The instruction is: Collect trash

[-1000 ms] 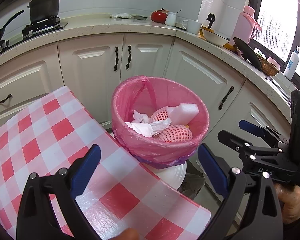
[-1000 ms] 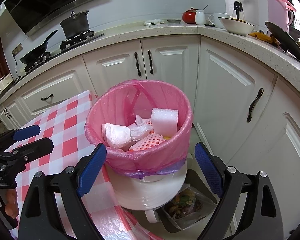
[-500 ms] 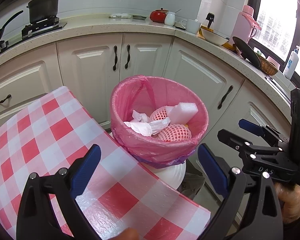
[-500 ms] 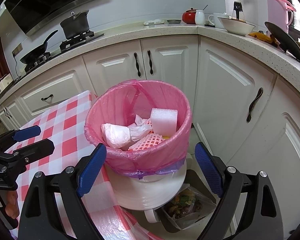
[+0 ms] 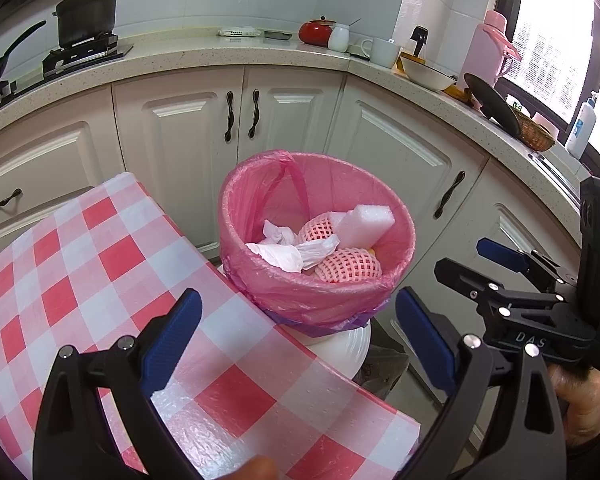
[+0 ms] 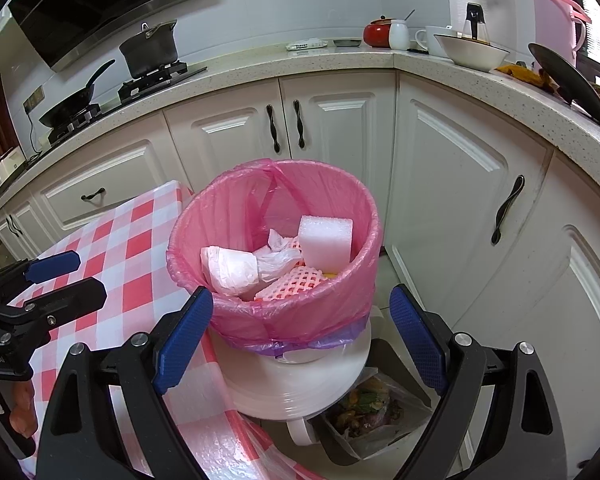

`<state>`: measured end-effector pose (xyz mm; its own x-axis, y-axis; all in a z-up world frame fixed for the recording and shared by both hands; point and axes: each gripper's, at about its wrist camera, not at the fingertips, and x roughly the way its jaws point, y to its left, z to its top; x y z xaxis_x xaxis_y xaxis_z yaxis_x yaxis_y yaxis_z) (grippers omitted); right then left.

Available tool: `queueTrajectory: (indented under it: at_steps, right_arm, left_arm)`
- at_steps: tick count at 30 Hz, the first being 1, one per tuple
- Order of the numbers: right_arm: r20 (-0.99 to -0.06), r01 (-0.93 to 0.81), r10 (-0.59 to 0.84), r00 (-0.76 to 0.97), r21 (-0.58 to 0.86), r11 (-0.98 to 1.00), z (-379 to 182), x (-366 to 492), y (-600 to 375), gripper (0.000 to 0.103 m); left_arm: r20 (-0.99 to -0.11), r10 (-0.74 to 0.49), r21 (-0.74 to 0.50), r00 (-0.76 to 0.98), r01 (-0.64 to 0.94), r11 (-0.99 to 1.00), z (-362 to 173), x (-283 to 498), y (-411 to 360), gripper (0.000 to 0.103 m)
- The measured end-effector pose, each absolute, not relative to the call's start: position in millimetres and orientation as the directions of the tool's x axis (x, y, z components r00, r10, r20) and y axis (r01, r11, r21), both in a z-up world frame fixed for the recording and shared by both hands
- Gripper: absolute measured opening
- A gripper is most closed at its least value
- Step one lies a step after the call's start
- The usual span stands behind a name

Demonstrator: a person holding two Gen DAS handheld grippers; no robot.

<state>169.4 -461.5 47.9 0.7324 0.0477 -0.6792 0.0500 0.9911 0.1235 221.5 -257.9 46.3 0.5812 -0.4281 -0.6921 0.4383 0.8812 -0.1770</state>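
A white bin lined with a pink bag [image 5: 260,216] [image 6: 328,312] stands on the floor beside the table's corner. Inside lie a white foam block [image 5: 366,220] [image 6: 326,240], pink foam fruit nets [image 5: 348,264] [image 6: 288,284] and crumpled white tissue [image 5: 288,250] [image 6: 230,270]. My left gripper [image 5: 298,336] hangs open over the table edge, just short of the bin, with nothing between its blue pads. My right gripper [image 6: 300,336] is open too, its jaws wide on either side of the bin's near wall without touching it. Each gripper also shows in the other's view, the right gripper [image 5: 500,264] and the left gripper [image 6: 60,276].
A red-and-white checked tablecloth [image 5: 80,264] covers the table at the left. White cabinets [image 6: 460,184] and a countertop with a pot [image 5: 86,14], red kettle [image 5: 316,32], bowl [image 6: 474,54] and pink flask [image 5: 488,48] curve behind. A bag of food scraps [image 6: 364,408] lies on the floor under the bin.
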Motion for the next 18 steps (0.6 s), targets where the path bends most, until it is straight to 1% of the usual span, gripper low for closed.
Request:
queueTrajectory:
  at_steps: [18]
  right_arm:
    - [-0.679,0.052,0.045,0.733,0.122,0.991,48.1,169.4,-462.0,0.085]
  left_arm:
    - [-0.692,-0.426,-0.176,0.583,0.436,0.883,45.8,220.8,-257.6,0.094]
